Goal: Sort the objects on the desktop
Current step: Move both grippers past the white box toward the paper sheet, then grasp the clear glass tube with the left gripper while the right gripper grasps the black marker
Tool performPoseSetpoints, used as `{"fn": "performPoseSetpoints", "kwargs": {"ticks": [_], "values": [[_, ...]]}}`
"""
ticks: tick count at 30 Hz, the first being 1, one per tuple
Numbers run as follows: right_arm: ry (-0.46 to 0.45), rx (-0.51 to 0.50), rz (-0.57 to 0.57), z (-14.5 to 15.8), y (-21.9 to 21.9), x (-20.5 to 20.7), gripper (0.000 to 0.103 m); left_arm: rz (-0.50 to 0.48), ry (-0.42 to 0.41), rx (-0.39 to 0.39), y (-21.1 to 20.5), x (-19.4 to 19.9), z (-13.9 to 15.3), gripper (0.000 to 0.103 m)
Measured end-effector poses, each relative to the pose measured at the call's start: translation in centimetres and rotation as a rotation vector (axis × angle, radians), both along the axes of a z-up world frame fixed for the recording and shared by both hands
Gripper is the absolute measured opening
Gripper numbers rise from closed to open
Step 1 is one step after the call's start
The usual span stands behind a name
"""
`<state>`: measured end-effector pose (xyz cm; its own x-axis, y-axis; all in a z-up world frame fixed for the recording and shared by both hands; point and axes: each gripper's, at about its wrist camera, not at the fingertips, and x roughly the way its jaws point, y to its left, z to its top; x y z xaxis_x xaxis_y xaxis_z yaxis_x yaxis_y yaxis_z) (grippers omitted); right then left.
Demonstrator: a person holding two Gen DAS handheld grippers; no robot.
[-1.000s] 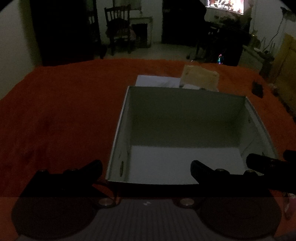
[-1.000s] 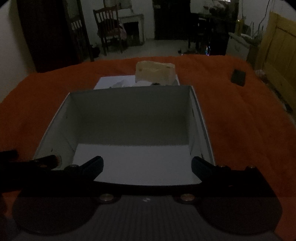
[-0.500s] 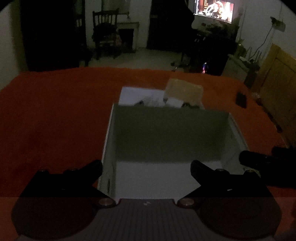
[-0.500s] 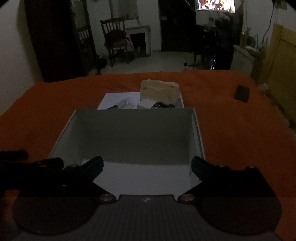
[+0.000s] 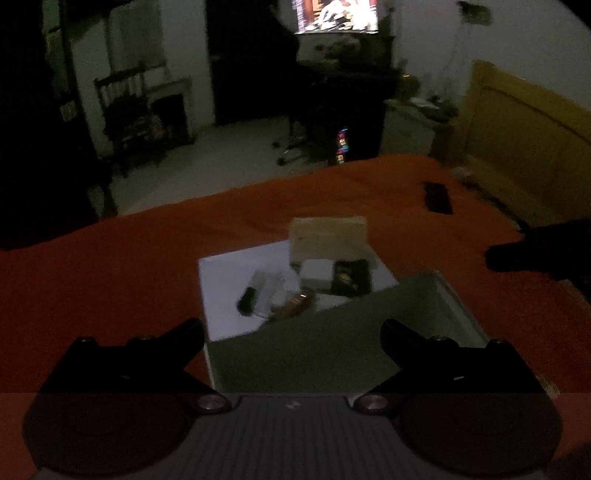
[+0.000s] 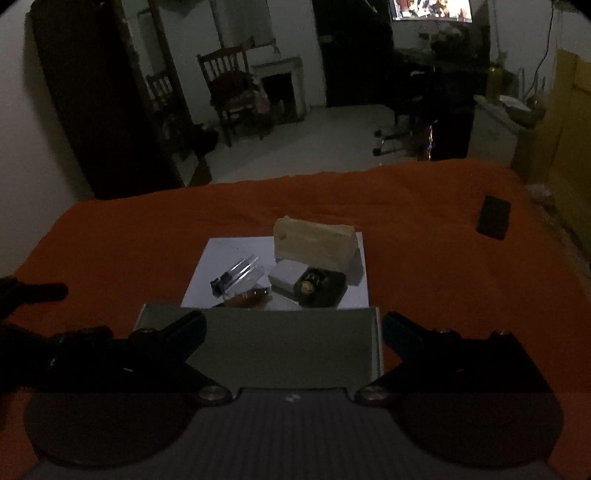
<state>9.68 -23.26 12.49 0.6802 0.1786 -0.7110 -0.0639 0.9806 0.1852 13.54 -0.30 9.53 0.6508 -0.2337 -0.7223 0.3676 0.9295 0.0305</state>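
Note:
An open grey-white box stands right in front of both grippers; only its far wall shows. Behind it a white sheet carries a tan pouch, a small white box, a black case, a clear case with a dark pen and a brown item. My left gripper and right gripper hang above the box, both open and holding nothing.
An orange cloth covers the surface. A black phone lies at the far right. Beyond the far edge are a wooden chair, dark furniture and a lit screen. The room is dim.
Both grippers have risen and tilted up from the box. Its floor has dropped out of view and the objects on the white sheet behind it have come into sight.

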Motion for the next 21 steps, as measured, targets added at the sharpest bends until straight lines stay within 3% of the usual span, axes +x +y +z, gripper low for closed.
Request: {"fn": "performPoseSetpoints", "kwargs": {"ticks": [6,10,16,19,21], "values": [[0.019,0.034,-0.048,1.0,-1.4,3.7,0.103,0.075,0.066,-0.065,1.1,4.7,-0.9,0.103],[0.013,0.020,-0.078,0.8,-1.5,7.1,0.103,0.091,0.119,-0.035,1.3,8.6,-2.3,0.103],[0.014,0.055,-0.093,-0.5,-2.0,13.0,0.103,0.028,0.041,0.086,0.6,13.4,-4.1,0.103],[-0.004,-0.014,-0.086,-1.6,-1.7,15.9,0.103,0.022,0.016,0.149,0.1,15.5,-5.6,0.103],[-0.012,-0.082,-0.060,-2.8,-1.2,17.5,0.103,0.020,0.063,0.148,-0.2,16.8,-6.9,0.103]]}}
